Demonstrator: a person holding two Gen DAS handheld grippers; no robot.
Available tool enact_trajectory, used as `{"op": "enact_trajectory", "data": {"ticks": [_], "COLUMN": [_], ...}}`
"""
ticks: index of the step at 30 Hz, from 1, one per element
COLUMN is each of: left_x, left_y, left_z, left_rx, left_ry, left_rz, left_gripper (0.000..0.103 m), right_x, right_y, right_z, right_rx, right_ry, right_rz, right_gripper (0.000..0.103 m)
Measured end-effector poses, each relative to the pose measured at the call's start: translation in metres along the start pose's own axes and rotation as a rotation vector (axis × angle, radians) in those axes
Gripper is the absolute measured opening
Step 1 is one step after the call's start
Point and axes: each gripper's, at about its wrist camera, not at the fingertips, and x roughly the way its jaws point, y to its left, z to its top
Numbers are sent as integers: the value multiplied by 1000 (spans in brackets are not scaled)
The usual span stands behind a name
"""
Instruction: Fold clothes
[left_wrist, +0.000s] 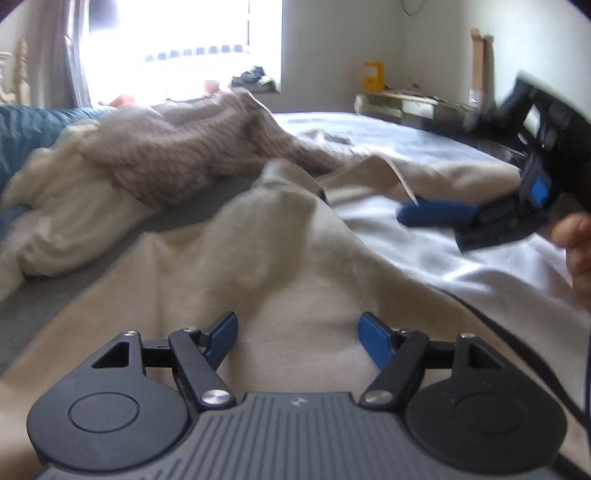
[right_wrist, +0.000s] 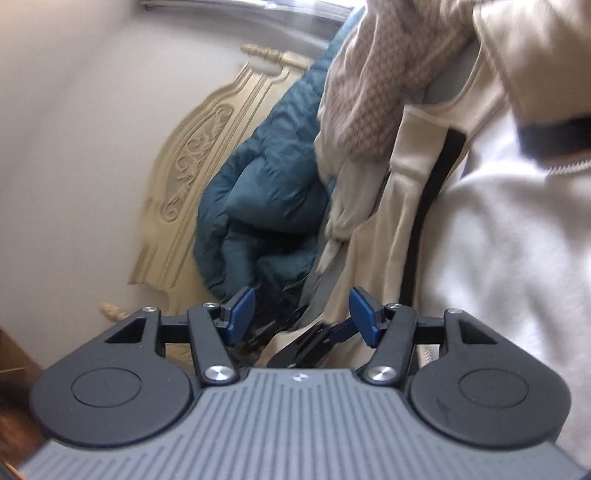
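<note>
A beige garment (left_wrist: 295, 258) lies rumpled over the bed, rising to a ridge ahead of my left gripper (left_wrist: 297, 334). That gripper hovers just over the cloth, open, with nothing pinched. To the right a white garment (left_wrist: 443, 266) lies flat. My right gripper (left_wrist: 432, 221), held by a hand (left_wrist: 574, 236), reaches in sideways over the white garment, its blue finger near the beige garment's edge. In the rolled right wrist view my right gripper (right_wrist: 301, 315) is open, with no cloth between the pads. Beyond it are the beige garment (right_wrist: 388, 221) and the white garment (right_wrist: 498, 240).
A knitted pinkish sweater (left_wrist: 177, 147) and a cream garment (left_wrist: 55, 221) are heaped at the back left. A blue duvet (right_wrist: 266, 184) sits bunched against the carved headboard (right_wrist: 199, 147). A bright window (left_wrist: 177, 44) and a cluttered low shelf (left_wrist: 406, 99) stand beyond the bed.
</note>
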Motion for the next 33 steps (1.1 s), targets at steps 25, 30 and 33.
{"op": "enact_trajectory", "data": {"ticks": [25,30,33], "left_x": [47,52,52], "left_y": [61,74,76], "left_z": [-15,-33,-35], "left_rx": [-772,-852,-842], "left_ry": [56,1,-16], "left_rz": [-406,-503,-518], "left_gripper": [11,9,9], "right_x": [-27,-22,-5], "right_y": [-14,-12,-1], "right_z": [-4,-1,5], "right_rx": [-132,-98,-134], "right_ry": [-204,-199,-169], "right_rz": [-126,-132,-186], "right_gripper": [51,51,51]}}
